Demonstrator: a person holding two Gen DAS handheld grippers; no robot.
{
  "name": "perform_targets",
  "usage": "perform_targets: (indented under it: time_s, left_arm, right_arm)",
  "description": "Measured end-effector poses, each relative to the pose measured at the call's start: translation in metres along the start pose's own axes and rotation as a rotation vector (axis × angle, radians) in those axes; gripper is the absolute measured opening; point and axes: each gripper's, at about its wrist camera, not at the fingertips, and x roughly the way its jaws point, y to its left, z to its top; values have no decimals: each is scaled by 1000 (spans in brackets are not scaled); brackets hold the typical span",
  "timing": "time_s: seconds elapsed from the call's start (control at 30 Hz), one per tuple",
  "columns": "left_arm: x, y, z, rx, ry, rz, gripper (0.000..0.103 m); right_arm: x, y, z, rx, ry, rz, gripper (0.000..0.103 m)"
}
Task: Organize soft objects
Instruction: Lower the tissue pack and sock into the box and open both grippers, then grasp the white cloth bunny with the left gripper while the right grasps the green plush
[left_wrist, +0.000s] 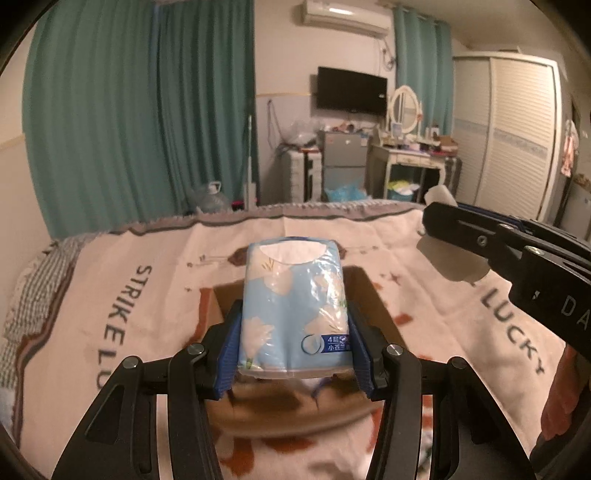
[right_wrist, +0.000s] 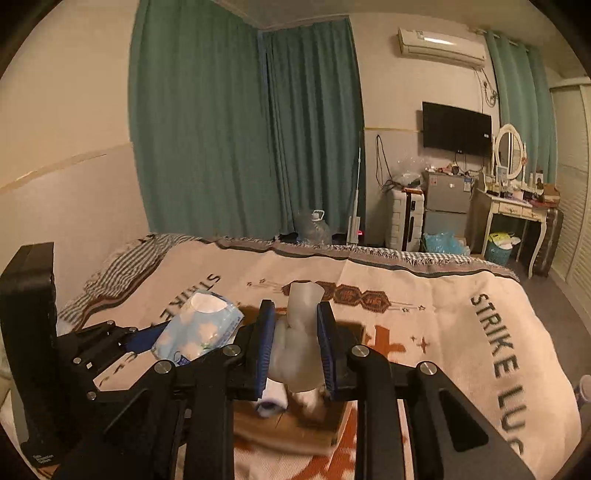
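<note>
My left gripper (left_wrist: 295, 343) is shut on a blue tissue pack (left_wrist: 293, 306) with white flowers, held upright above an open cardboard box (left_wrist: 373, 299) on the bed. The pack also shows in the right wrist view (right_wrist: 199, 332). My right gripper (right_wrist: 295, 343) is shut on a pale translucent soft pouch (right_wrist: 301, 328), held above the same box (right_wrist: 325, 424). The box holds a rolled white cloth (right_wrist: 273, 400) and other soft items, blurred. The right gripper shows in the left wrist view (left_wrist: 480, 243) at the right, with the pouch (left_wrist: 454, 262) under it.
The bed is covered by a cream blanket (right_wrist: 461, 332) printed "STRIKE LUCKY". Beyond the bed's far edge stand green curtains (left_wrist: 140, 122), a water jug (right_wrist: 314, 227), a small fridge (right_wrist: 445, 206), a dressing table (right_wrist: 517, 210) and a wardrobe (left_wrist: 517, 136).
</note>
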Motion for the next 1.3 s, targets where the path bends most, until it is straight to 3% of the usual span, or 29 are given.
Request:
perform_targets:
  time_s: [0.17, 0.33, 0.43, 0.57, 0.63, 0.7, 0.83, 0.97, 1.03, 1.07, 1.1, 1.13, 1.17, 1.3]
  left_arm:
    - [51, 5, 3, 20, 49, 25, 51]
    - [93, 8, -14, 32, 124, 33, 51]
    - [104, 7, -23, 50, 146, 23, 51]
    - [101, -2, -25, 85, 114, 49, 55]
    - [99, -4, -22, 91, 112, 60, 69]
    - [87, -6, -17, 85, 88, 63, 78]
    - [52, -11, -5, 91, 35, 83, 78]
    - [-4, -14, 11, 105, -36, 113, 78]
    - [-34, -12, 16, 105, -74, 121, 78]
    - [-53, -9, 18, 97, -103, 127, 81]
    - [-68, -7, 20, 90, -123, 132, 95]
    - [-85, -5, 19, 76, -151, 136, 98]
    - [-96, -4, 19, 67, -168, 136, 98]
    - [-139, 2, 6, 24, -205, 135, 98]
  right_arm:
    - [69, -22, -1, 25, 102, 31, 23]
    - [129, -31, -28, 34, 218, -12, 23]
    - [147, -38, -41, 62, 252, -3, 25]
    - [151, -44, -46, 76, 267, -17, 30]
    - [144, -45, -42, 84, 254, -28, 38]
    - [131, -45, -35, 87, 234, -43, 55]
    - [89, -42, -16, 74, 177, -52, 55]
    - [26, -38, 9, 58, 99, -85, 67]
    - [-3, -34, 21, 54, 69, -85, 68]
    - [-23, -31, 27, 48, 49, -86, 71]
    - [-41, -28, 32, 38, 32, -92, 77]
    - [-51, -25, 35, 29, 21, -96, 81]
    - [-71, -20, 38, 8, 4, -98, 87]
    - [-114, -5, 35, -47, 1, -93, 92]
